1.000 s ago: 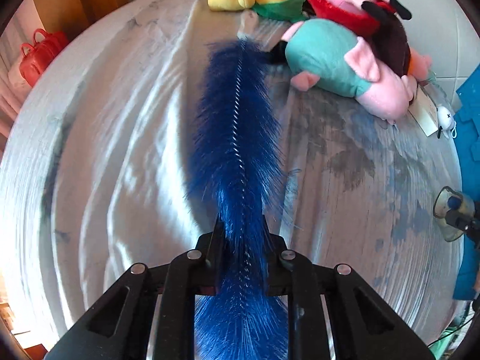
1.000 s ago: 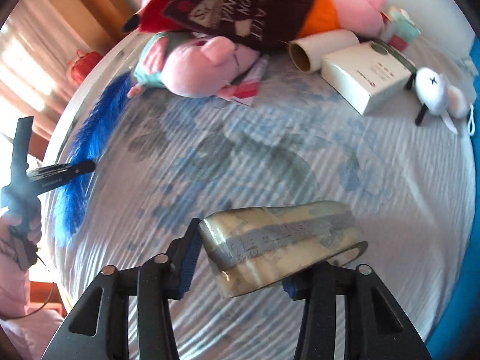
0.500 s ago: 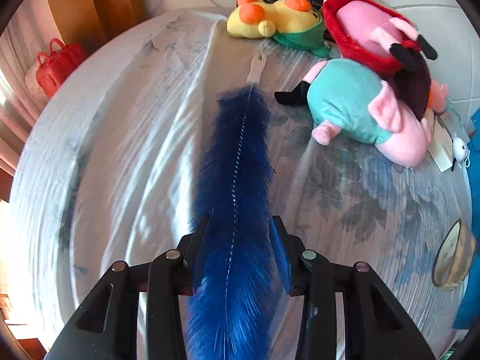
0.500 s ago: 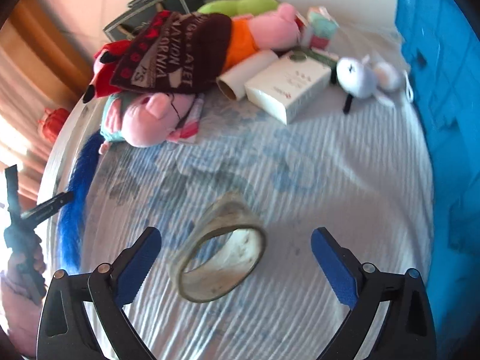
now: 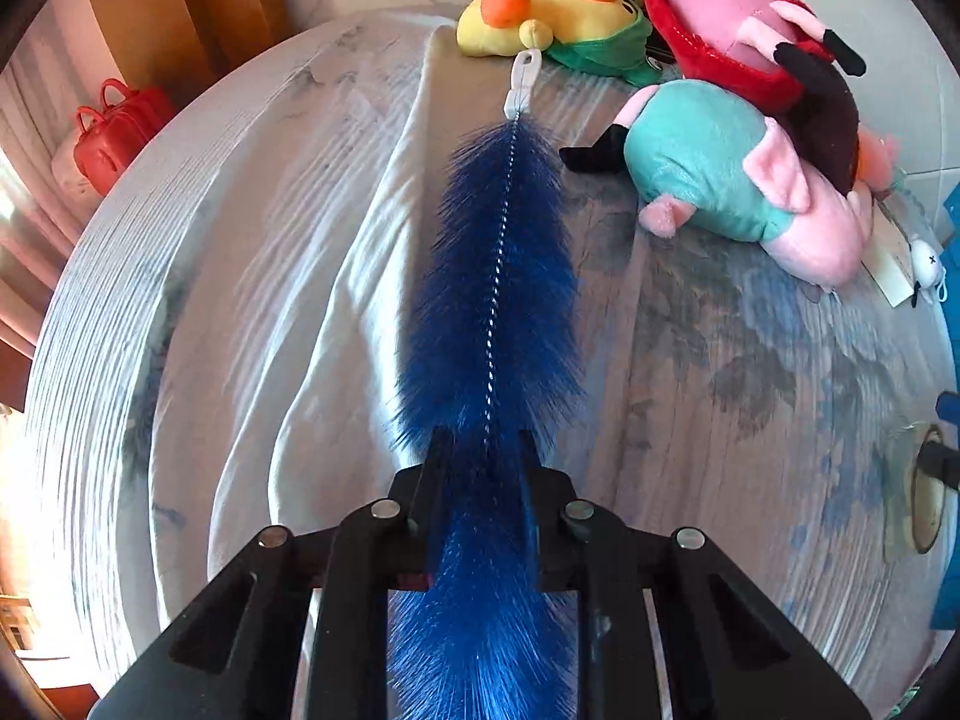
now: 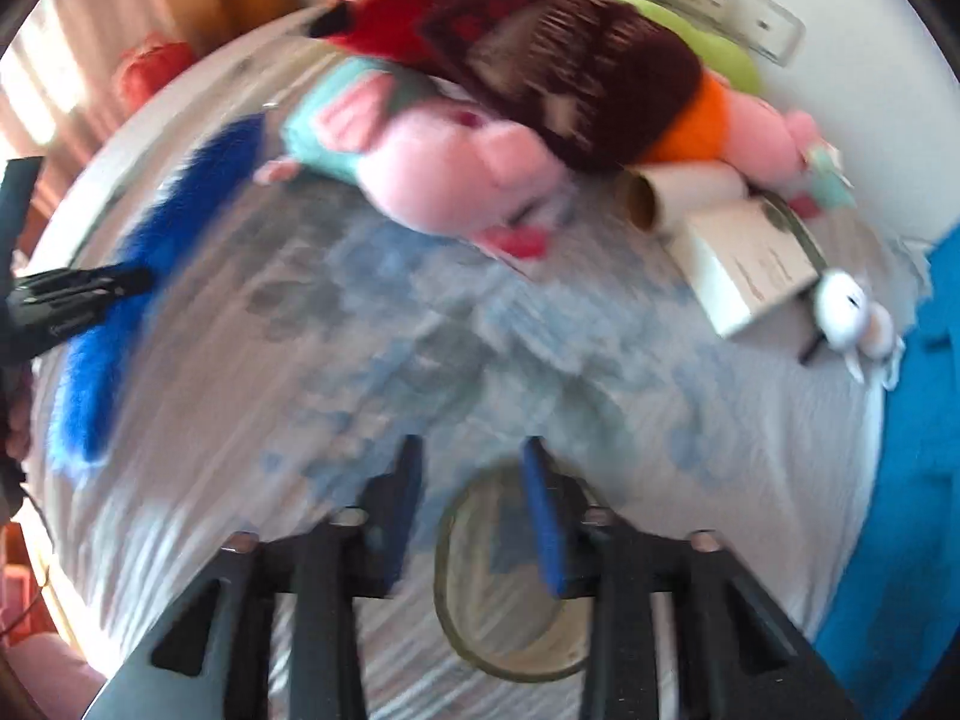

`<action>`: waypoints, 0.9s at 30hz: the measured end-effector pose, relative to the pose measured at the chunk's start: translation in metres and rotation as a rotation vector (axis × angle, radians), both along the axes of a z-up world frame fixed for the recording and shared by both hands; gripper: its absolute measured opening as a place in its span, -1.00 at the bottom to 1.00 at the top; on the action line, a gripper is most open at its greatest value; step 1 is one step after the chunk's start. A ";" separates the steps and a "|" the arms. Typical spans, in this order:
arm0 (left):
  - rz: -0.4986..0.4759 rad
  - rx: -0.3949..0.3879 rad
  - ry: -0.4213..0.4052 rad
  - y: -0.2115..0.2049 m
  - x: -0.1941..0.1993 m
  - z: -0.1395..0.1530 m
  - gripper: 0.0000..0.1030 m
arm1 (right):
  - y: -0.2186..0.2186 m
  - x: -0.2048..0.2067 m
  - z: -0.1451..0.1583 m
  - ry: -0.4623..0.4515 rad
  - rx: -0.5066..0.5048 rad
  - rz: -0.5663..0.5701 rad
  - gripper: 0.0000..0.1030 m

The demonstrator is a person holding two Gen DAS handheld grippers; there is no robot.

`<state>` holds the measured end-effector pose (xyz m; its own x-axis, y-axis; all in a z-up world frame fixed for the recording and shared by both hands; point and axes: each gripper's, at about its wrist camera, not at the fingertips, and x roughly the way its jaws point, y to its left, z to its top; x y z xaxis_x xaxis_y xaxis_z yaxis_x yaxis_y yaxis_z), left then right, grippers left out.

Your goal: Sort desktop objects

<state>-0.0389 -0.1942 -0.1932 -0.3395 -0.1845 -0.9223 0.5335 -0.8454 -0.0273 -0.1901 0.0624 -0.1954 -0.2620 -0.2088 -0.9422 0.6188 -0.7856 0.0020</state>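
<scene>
Blue furry tail (image 5: 498,276), long and bristly with a twisted wire spine and a white plastic clip (image 5: 523,81) at its far tip, lies stretched along the cloth-covered desk (image 5: 252,276). Left claw (image 5: 480,456) has just been closing and now pinches the tail's near end between narrow jaws. Right claw (image 6: 471,468) has just been closing too, its blue-padded jaws half apart above the tape roll (image 6: 480,570), a clear ring lying flat on the cloth; the right pad overlaps the ring's rim, though blur hides whether it touches. Soft plush toys pile at the back: a yellow one (image 5: 540,18), a pink pig in teal (image 5: 720,186). Beside them, a cardboard tube (image 6: 678,192) and a white box (image 6: 744,264). Lettering on the box is too smeared to read.
</scene>
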 end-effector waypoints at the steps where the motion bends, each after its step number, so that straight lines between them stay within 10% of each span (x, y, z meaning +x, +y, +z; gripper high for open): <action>1: 0.002 0.005 0.001 0.002 0.000 0.000 -0.62 | -0.004 0.002 0.002 -0.012 -0.022 0.012 0.36; 18: -0.009 0.032 -0.056 -0.002 -0.045 -0.015 -0.66 | 0.063 0.012 -0.043 -0.187 0.027 -0.204 0.85; 27: -0.056 -0.019 0.069 0.031 0.006 0.042 -0.68 | 0.052 0.018 -0.034 -0.131 0.013 -0.171 0.43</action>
<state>-0.0332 -0.1636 -0.1514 -0.4127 -0.1805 -0.8928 0.4829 -0.8744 -0.0464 -0.1725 0.1141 -0.2297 -0.1682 -0.1591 -0.9728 0.4713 -0.8798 0.0624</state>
